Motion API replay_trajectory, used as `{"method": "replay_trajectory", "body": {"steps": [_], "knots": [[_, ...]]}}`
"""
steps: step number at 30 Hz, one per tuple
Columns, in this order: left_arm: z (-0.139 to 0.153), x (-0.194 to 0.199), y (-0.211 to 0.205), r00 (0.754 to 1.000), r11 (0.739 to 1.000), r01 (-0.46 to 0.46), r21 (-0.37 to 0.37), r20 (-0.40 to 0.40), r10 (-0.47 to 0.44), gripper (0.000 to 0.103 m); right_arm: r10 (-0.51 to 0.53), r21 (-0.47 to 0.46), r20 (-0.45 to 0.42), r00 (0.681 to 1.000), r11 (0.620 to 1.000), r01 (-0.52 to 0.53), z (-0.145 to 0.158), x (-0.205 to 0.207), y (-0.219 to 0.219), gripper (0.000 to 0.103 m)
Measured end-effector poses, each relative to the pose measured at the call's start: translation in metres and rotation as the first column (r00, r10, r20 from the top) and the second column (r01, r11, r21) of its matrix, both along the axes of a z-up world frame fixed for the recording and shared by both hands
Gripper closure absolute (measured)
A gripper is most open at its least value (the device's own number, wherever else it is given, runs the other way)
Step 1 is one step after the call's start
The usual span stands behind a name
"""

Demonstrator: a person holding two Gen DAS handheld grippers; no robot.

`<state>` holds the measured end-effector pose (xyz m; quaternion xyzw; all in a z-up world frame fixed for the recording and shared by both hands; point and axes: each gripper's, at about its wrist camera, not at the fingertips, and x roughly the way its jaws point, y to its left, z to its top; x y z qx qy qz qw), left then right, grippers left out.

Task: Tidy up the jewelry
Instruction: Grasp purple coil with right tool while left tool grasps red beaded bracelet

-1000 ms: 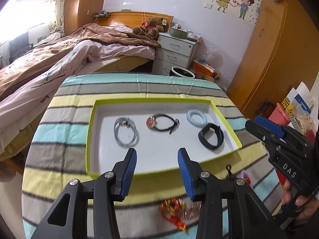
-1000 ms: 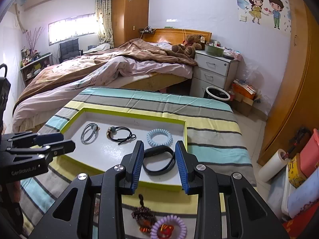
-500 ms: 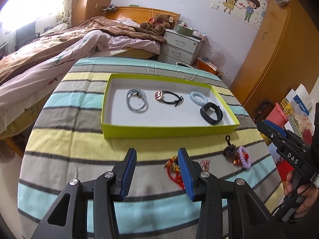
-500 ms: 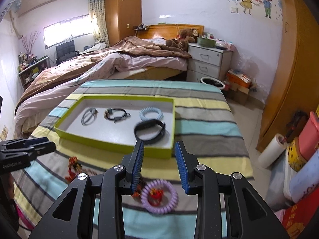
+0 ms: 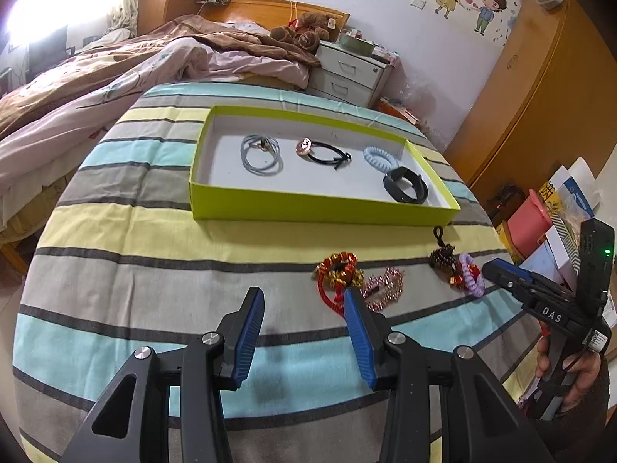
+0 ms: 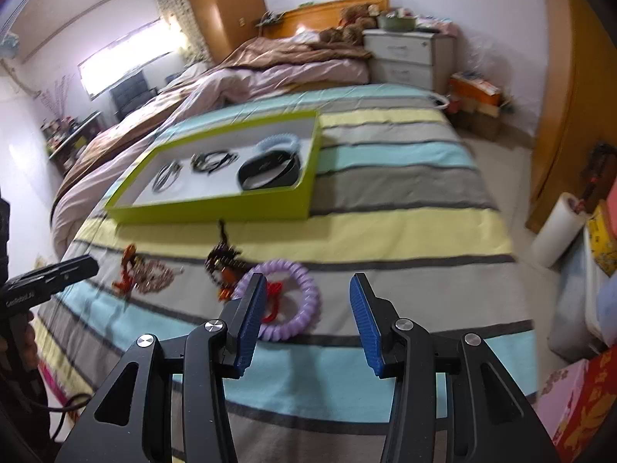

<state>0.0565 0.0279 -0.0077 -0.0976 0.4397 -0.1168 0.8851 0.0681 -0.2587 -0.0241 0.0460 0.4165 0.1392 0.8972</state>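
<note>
Rt view motion-blurred: tray [image 6: 216, 208] contents smeared. Red charm [image 5: 335, 281] partly hidden behind left claw [image 5: 304, 332].

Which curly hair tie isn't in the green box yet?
The purple spiral hair tie. It lies on the striped cloth right by the right gripper, while the pale blue spiral hair tie already sits inside the green box.

On the striped bedspread [image 5: 115, 239] in front of you sits the shallow green cardboard tray [image 5: 308, 204]; in it lie four bands in a row. Nearer you, outside it, the red tasselled ornament [image 5: 339, 270] lies left of the purple coil hair tie [image 6: 297, 301]
</note>
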Motion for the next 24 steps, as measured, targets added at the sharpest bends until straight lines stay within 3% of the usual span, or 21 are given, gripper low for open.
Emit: {"method": "replay_trajectory", "body": {"steps": [12,14,21,22,24], "knots": [[-0.007,0.000,-0.003,1.000,1.000,0.006,0.008,-0.026,-0.005,0.060,-0.028,-0.007,-0.049,0.998,1.000,0.027,-0.010,-0.003,-0.005,0.059],[-0.007,0.000,-0.005,1.000,1.000,0.010,0.011,-0.028,-0.009,0.060,-0.017,-0.012,-0.055,0.998,1.000,0.016,-0.010,-0.003,-0.004,0.075],[-0.007,0.002,-0.008,0.999,1.000,0.011,0.020,-0.035,-0.010,0.060,0.024,-0.083,-0.054,0.998,0.996,-0.028,-0.009,-0.004,0.005,0.082],[-0.008,0.002,-0.009,0.999,1.000,0.014,0.020,-0.036,-0.013,0.060,0.028,-0.084,-0.054,0.998,0.996,-0.032,-0.009,-0.004,0.006,0.090],[-0.008,0.002,-0.010,0.999,1.000,0.014,0.023,-0.039,-0.013,0.060,0.033,-0.104,-0.056,0.998,0.994,-0.038,-0.009,-0.004,0.007,0.093]]}}
